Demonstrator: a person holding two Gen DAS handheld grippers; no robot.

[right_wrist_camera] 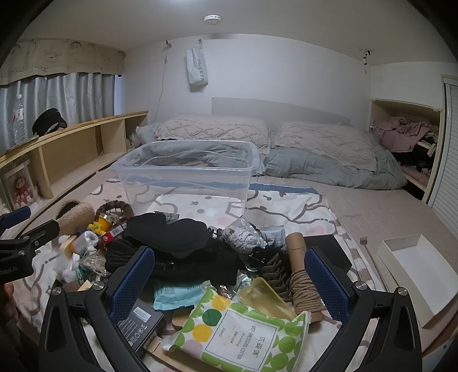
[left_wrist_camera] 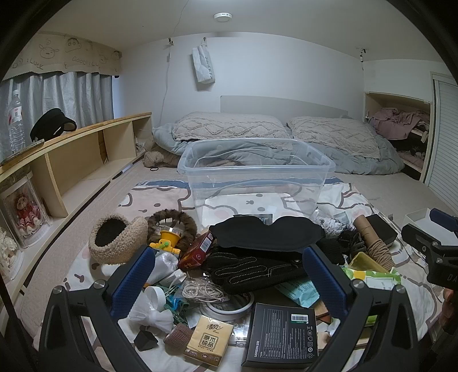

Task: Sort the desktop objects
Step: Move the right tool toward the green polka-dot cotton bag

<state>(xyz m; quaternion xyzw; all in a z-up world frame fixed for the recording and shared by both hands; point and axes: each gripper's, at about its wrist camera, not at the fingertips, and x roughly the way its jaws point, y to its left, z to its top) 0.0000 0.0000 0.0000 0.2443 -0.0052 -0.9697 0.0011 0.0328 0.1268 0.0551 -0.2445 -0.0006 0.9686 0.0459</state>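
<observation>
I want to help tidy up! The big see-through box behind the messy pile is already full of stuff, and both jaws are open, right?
Not quite. The clear box is empty; the left wrist view shows only the patterned sheet through its walls. The clutter still lies in front of it. The rest holds: the left gripper and right gripper both have open jaws holding nothing.

two grey pillows [left_wrist_camera: 229,126] on rumpled duvet [right_wrist_camera: 329,168], water bottle [left_wrist_camera: 15,120] on wooden shelf [left_wrist_camera: 86,143], curtains [right_wrist_camera: 71,94]

Dim, cool, even light falls from a round ceiling lamp [left_wrist_camera: 222,16] far overhead; shadows are soft. Fisheye bending curves the edges, corners vignette black, and focus stays fairly sharp.
</observation>
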